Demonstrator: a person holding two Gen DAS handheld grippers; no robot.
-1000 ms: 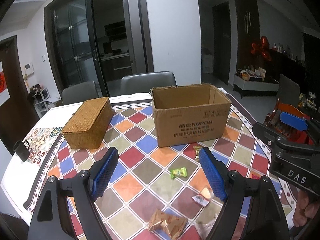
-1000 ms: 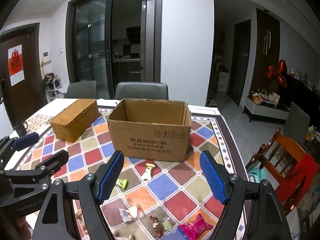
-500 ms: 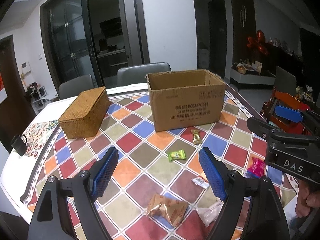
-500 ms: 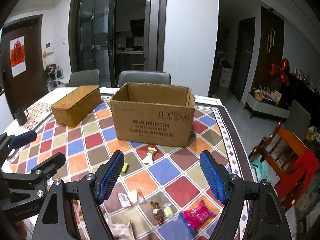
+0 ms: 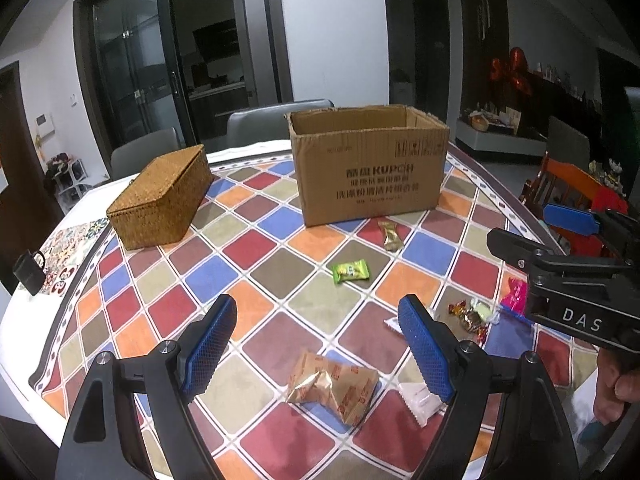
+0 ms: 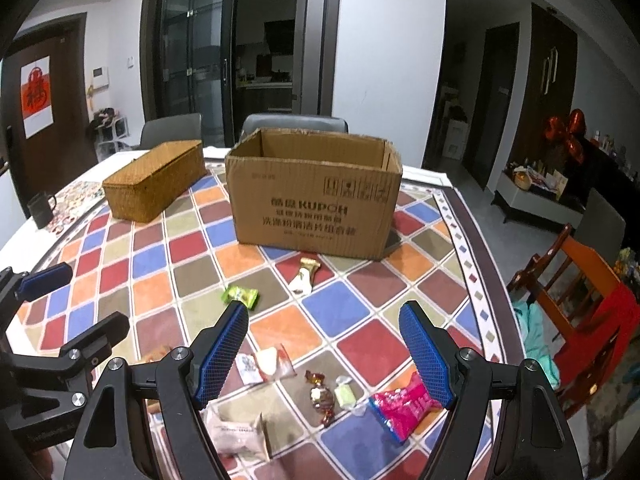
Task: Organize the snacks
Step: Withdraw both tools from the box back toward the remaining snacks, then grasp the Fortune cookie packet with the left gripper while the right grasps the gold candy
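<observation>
An open cardboard box [image 5: 370,168] [image 6: 314,200] stands on the checkered table, with a lidded wicker basket [image 5: 162,196] [image 6: 154,178] to its left. Loose snacks lie in front: a green candy [image 5: 350,270] [image 6: 241,295], a gold wrapper [image 5: 391,234] [image 6: 306,276], a tan packet [image 5: 334,386], a pink packet [image 6: 402,404], a brown candy [image 6: 322,396] and white packets [image 6: 264,362]. My left gripper [image 5: 316,350] is open and empty above the tan packet. My right gripper [image 6: 324,352] is open and empty above the small candies.
A black mug [image 6: 42,210] stands at the table's left edge. Grey chairs [image 6: 294,124] sit behind the table. An orange wooden chair [image 6: 572,276] with red cloth stands to the right. The right gripper's body [image 5: 580,292] shows at the right of the left wrist view.
Both grippers have pulled back and risen from the box, so more snacks near the table's front edge show. Both stay open and empty.
</observation>
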